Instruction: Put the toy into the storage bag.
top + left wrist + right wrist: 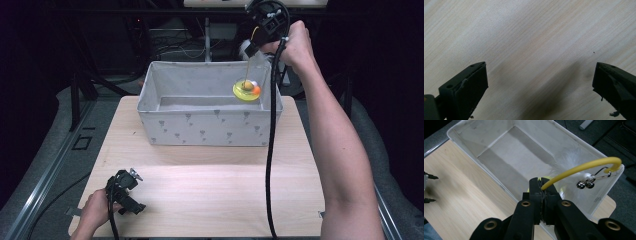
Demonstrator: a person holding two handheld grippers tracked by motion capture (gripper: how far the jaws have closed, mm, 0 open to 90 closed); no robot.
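A pale wooden table (210, 195) with fine straight grain carries a rectangular fabric bin (210, 127), light grey with small printed motifs, standing at the far edge. Its inner walls are smooth and its floor is flat.

The right gripper (543, 188) is held high above the bin's far right corner by a person's raised hand (295, 45). Its 2 black jaws are clenched together on the end of a thin yellow wand (579, 167), a glossy flexible rod that arcs upward and curls over at its tip. From that tip hangs a wire clip with 2 small round silver bells (585, 185) and a tuft of white feathery fluff (571, 161). In the high view, a round yellow disc (246, 91) with an orange bead shows below the gripper, inside the bin near its right wall.

The left gripper (540, 82) rests low near the table's near left corner, its matte black jaws released and spread wide apart over bare wood, grasping nothing. A thick black cable (271, 150) trails from the right gripper to the table's near edge.
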